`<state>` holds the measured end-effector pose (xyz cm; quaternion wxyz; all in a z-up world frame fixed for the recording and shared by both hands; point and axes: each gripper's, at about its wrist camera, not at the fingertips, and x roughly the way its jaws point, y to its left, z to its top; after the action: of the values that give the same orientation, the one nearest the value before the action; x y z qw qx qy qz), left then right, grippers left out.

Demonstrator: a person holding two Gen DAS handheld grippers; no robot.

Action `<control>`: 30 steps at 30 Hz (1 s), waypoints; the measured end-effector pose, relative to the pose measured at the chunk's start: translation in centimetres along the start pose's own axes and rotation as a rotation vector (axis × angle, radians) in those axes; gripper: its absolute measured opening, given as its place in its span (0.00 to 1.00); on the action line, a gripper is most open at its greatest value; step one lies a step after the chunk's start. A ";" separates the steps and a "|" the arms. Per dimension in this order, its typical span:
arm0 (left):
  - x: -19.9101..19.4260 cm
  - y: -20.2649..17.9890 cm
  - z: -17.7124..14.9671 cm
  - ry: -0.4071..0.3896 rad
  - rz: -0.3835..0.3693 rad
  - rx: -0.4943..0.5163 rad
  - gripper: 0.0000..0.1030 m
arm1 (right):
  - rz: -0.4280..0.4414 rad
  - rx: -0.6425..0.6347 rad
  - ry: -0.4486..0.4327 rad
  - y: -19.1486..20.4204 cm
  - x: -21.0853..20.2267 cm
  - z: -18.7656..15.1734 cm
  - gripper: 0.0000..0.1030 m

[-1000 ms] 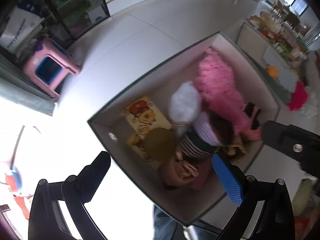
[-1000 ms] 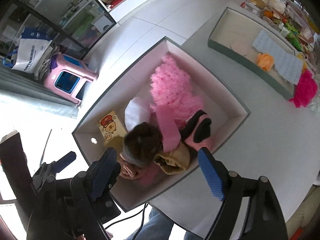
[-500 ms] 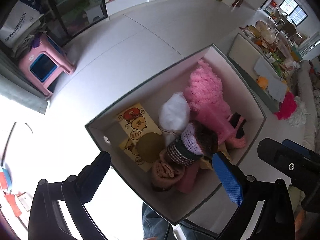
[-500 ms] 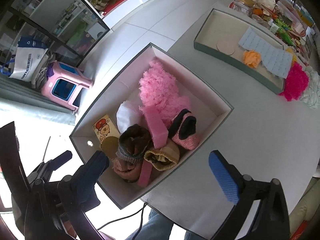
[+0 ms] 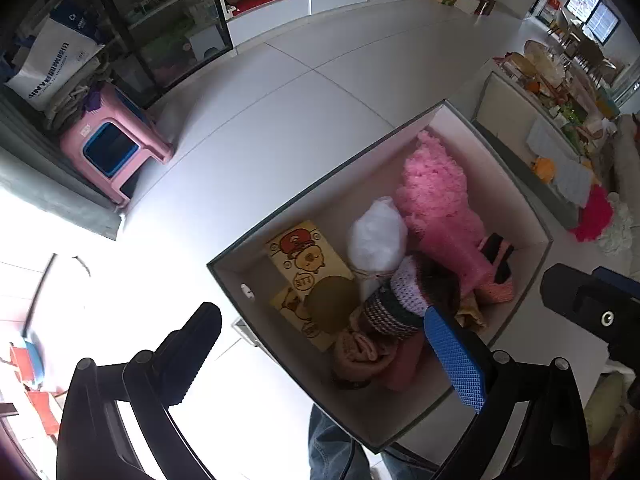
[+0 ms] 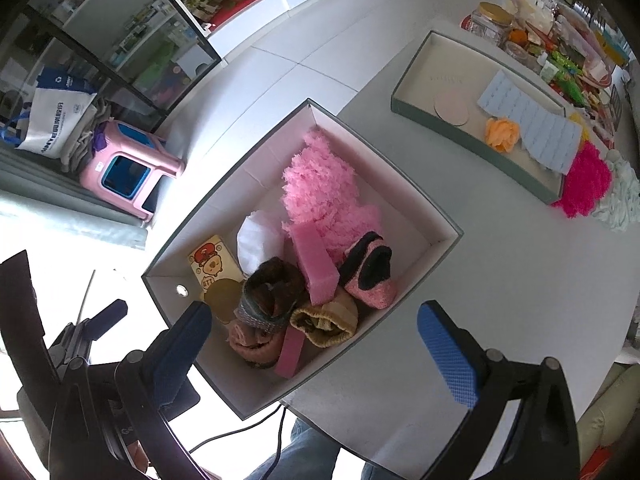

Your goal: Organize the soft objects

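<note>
A grey box (image 5: pixel 532 272) (image 6: pixel 440 240) on the white table holds soft things: a fluffy pink cloth (image 5: pixel 436 188) (image 6: pixel 320 188), a white pouch (image 5: pixel 376 236) (image 6: pixel 258 238), a pink sponge (image 6: pixel 314 266), a pink-and-black sock (image 6: pixel 370 276), a brown knit hat (image 6: pixel 272 292) (image 5: pixel 404 304), a yellow knit piece (image 6: pixel 326 320) and a rolled pink cloth (image 5: pixel 360 356). My left gripper (image 5: pixel 324 356) is open and empty above the box's near corner. My right gripper (image 6: pixel 312 348) is open and empty above its near edge.
A second shallow tray (image 6: pixel 416 108) at the back right holds an orange puff (image 6: pixel 502 132) and a blue cloth (image 6: pixel 532 128). A magenta fluffy thing (image 6: pixel 586 180) and a white cloth (image 6: pixel 624 196) lie beside it. A pink stool (image 5: pixel 112 152) stands on the floor.
Both grippers have pulled up and back from the box, so it looks smaller. The things in the box have not moved.
</note>
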<state>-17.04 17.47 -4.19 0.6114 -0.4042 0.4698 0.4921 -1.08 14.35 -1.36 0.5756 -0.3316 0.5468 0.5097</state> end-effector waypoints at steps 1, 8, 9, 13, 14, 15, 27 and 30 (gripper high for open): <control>0.0 0.1 0.0 0.002 -0.001 0.000 0.99 | -0.001 -0.004 0.000 0.1 0.0 0.0 1.00; -0.1 0.1 -0.1 -0.002 0.017 0.011 0.99 | -0.006 -0.017 -0.002 0.6 -0.2 0.2 1.00; 0.0 0.1 -0.1 0.000 0.019 0.011 0.99 | -0.006 -0.017 -0.002 0.6 -0.2 0.2 1.00; 0.0 0.1 -0.1 0.001 0.025 0.014 0.99 | -0.007 -0.018 0.001 0.7 -0.2 0.2 1.00; 0.0 0.1 -0.1 0.002 0.027 0.015 0.99 | -0.008 -0.020 0.000 0.7 -0.2 0.2 1.00; 0.0 0.1 -0.1 0.003 0.029 0.017 0.99 | -0.011 -0.022 0.001 0.8 -0.2 0.2 1.00; 0.2 0.2 -0.3 0.007 0.044 0.015 0.99 | -0.022 -0.022 -0.009 0.9 0.0 0.0 1.00; 0.2 0.2 -0.3 0.009 0.047 0.017 0.99 | -0.027 -0.024 -0.014 0.9 -0.1 0.1 1.00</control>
<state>-17.33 17.23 -4.49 0.6010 -0.3899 0.4861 0.5006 -1.93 14.67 -1.07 0.5821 -0.3423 0.5322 0.5106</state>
